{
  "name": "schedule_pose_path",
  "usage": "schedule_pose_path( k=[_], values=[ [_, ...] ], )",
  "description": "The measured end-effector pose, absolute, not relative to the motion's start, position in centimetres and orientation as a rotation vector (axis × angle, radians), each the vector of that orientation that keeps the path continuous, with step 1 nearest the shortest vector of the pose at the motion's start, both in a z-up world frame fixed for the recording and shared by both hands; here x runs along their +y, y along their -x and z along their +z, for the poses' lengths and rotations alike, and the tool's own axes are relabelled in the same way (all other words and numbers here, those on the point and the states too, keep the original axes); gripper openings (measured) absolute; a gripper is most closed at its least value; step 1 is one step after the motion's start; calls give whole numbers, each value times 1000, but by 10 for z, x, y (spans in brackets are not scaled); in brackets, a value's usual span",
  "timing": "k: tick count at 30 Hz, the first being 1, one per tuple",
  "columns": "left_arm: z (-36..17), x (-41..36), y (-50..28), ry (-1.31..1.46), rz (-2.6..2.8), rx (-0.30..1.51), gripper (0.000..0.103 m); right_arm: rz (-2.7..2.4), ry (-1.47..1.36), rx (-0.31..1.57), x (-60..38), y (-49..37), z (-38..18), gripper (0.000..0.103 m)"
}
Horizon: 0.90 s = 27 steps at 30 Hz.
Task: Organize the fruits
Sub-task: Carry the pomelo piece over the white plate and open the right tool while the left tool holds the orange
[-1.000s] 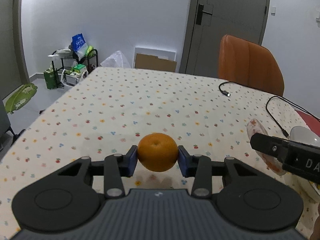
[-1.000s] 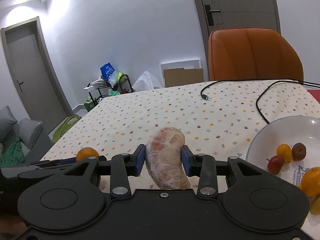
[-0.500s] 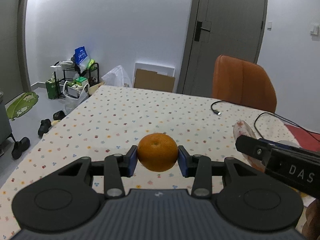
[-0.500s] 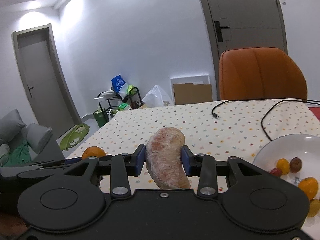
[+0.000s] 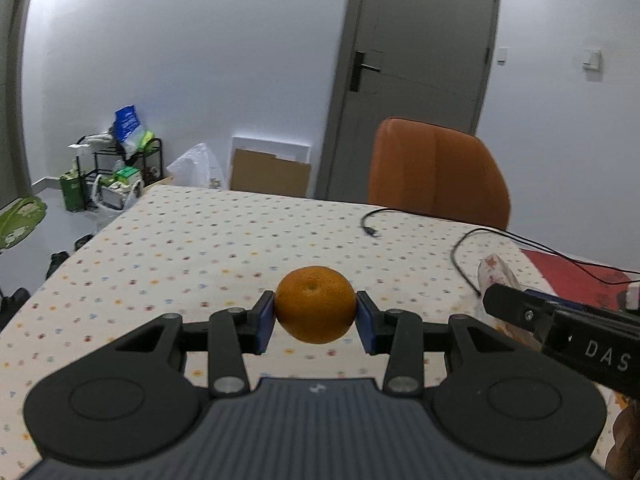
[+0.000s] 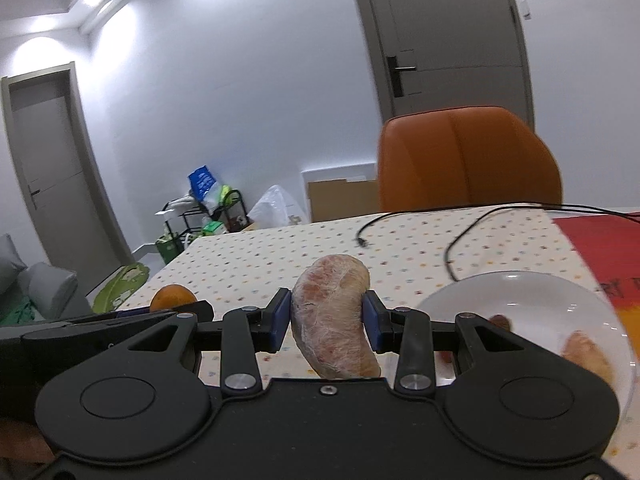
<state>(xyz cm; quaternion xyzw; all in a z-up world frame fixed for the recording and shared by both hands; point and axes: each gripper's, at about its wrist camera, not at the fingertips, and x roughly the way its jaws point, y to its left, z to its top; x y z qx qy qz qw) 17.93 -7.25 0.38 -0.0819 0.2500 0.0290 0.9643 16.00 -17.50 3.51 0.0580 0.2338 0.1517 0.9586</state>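
My left gripper (image 5: 315, 319) is shut on an orange (image 5: 315, 304), held above the dotted tablecloth (image 5: 200, 248). My right gripper (image 6: 326, 322) is shut on a peeled pomelo segment (image 6: 334, 316), pinkish with white pith. In the right wrist view the left gripper and its orange (image 6: 173, 298) show at the left, level with mine. A white plate (image 6: 520, 300) lies low on the right, with a few small fruits partly hidden behind my right finger. In the left wrist view the right gripper's side (image 5: 560, 328) and the tip of the pomelo segment (image 5: 496, 272) show at right.
An orange chair (image 5: 436, 172) stands at the table's far edge. A black cable (image 5: 460, 248) loops across the far right of the cloth, near a red mat (image 5: 576, 276). A rack with bags (image 5: 116, 160) and a cardboard box stand on the floor beyond.
Both grippers have risen and tilted up, so more wall and door show. Each keeps its fruit. The plate sits lower and further right in the right wrist view.
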Motion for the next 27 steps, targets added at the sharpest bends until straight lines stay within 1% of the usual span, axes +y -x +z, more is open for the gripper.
schedule_pose_path(
  k=[17,27],
  values=[
    [12,-131,-194,100,-59,487,41,181,-141,441,-241,-155,33,37],
    [6,-161,-205,77,-106,501,41,130,-144,441,-264,-159,26,36]
  ],
)
